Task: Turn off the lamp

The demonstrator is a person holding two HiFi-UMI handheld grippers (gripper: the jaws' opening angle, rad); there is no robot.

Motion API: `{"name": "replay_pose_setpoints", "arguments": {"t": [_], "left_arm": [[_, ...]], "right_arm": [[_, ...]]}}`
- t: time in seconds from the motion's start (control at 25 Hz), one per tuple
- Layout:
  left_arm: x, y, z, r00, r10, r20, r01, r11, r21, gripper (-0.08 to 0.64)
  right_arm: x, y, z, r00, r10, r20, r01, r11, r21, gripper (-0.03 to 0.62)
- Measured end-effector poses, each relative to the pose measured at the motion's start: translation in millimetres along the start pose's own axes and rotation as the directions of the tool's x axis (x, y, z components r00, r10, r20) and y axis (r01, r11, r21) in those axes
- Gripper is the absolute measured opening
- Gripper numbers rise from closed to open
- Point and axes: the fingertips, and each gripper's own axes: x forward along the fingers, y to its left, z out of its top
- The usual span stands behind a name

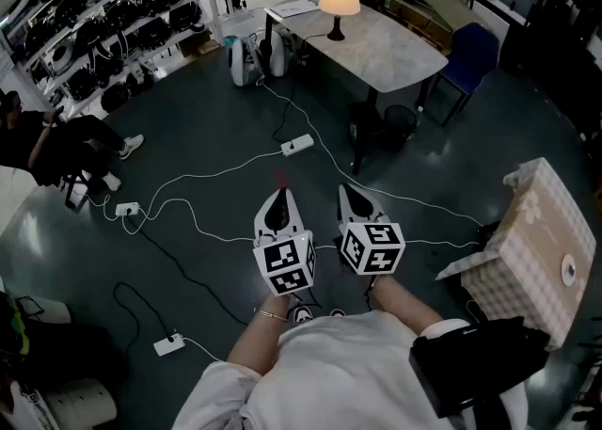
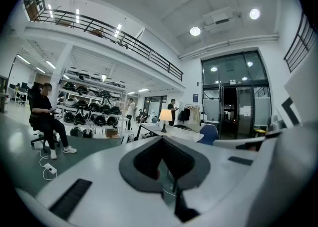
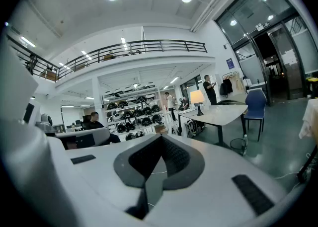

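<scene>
The lamp (image 1: 340,0), lit, with a cream shade on a dark base, stands at the far end of a grey table (image 1: 395,56) across the room. It also shows small and far off as the lamp (image 2: 165,116) in the left gripper view and the lamp (image 3: 197,98) in the right gripper view. My left gripper (image 1: 279,196) and right gripper (image 1: 347,192) are held side by side over the dark floor, well short of the table. Both point toward it. Each is shut with nothing between its jaws, as the left gripper (image 2: 161,139) and right gripper (image 3: 160,138) views show.
White cables and a power strip (image 1: 297,145) lie on the floor between me and the table. A blue chair (image 1: 475,50) and a bin (image 1: 400,123) stand by the table. A cloth-covered box (image 1: 541,235) is at my right, helmet shelves (image 1: 122,14) and a seated person (image 1: 56,141) at my left.
</scene>
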Motion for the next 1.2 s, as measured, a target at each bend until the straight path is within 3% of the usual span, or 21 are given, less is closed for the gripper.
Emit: {"name": "replay_pose_setpoints", "arguments": {"t": [0.68, 1.2], "left_arm": [[30, 54, 2, 1.000, 0.005, -0.002, -0.005, 1.000, -0.005, -0.006], [64, 107, -23, 0.996, 0.044, -0.082, -0.047, 0.998, -0.033, -0.006]], "right_arm": [[59, 9, -10, 0.999, -0.032, -0.010, 0.033, 0.999, 0.034, 0.000], [107, -9, -36, 0.992, -0.085, -0.091, 0.090, 0.995, 0.051, -0.001]]}}
